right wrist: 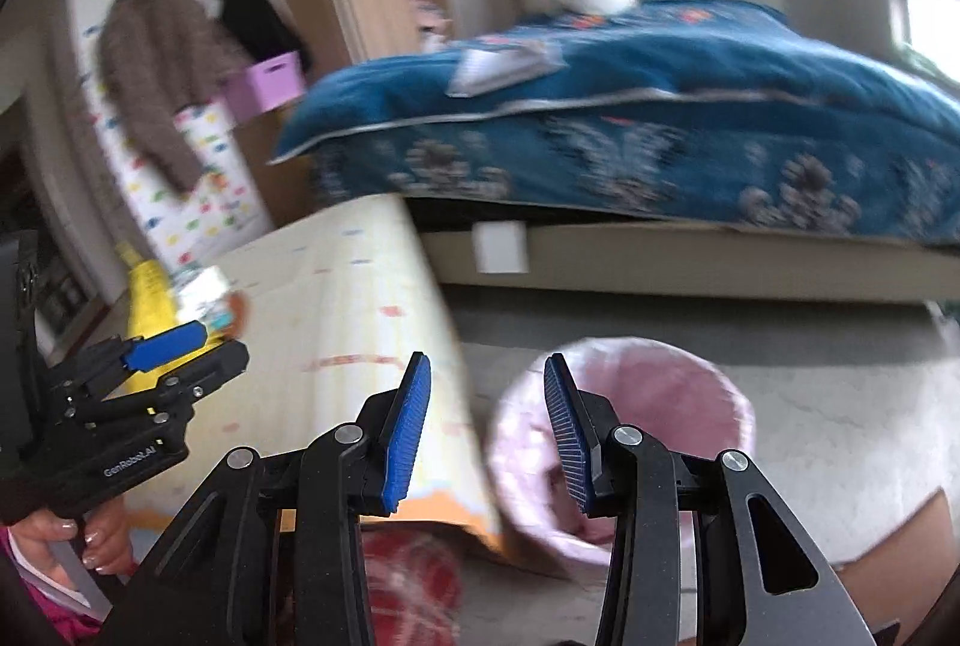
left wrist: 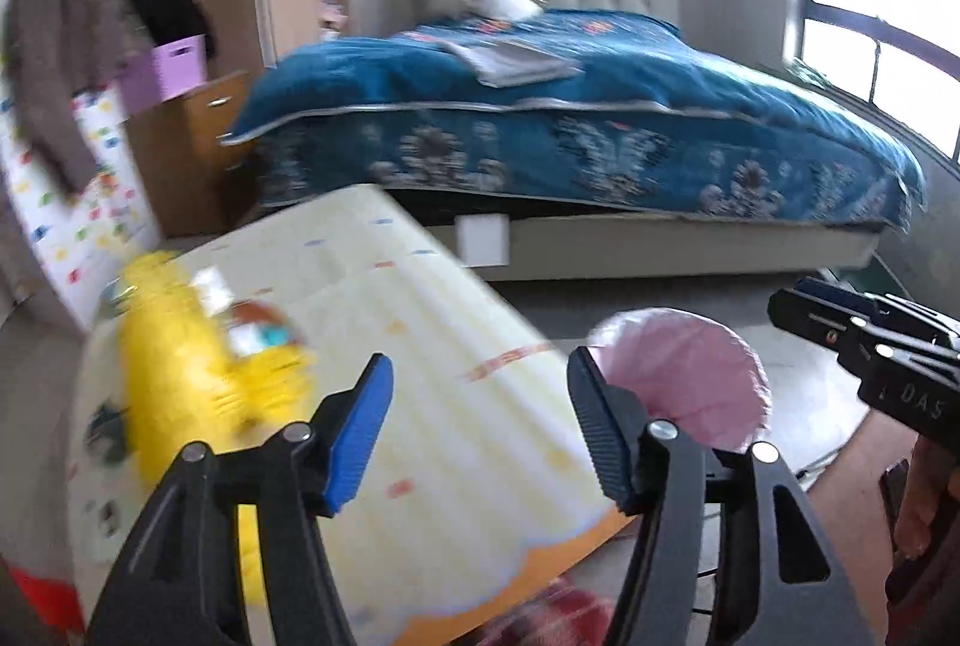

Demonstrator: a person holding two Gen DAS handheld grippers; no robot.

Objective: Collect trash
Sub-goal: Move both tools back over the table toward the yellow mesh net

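The pink-lined trash bin (right wrist: pixel 624 442) stands on the floor just ahead of the right tool (right wrist: pixel 487 430), whose jaws stand partly apart with nothing between them. The left tool (left wrist: pixel 480 430) gapes wider, empty, over a pale yellow play mat (left wrist: pixel 420 346) — its edge runs beside the bin. Beyond lies bare floor (right wrist: pixel 840 394), then a blue-covered bed (left wrist: pixel 600 105). A yellow toy (left wrist: pixel 180 376) is too blurred to identify.

Motion blur smears my yellow toy (left wrist: pixel 180 376); my right finger (left wrist: pixel 606 436) hides part of the bin (left wrist: pixel 690 376).
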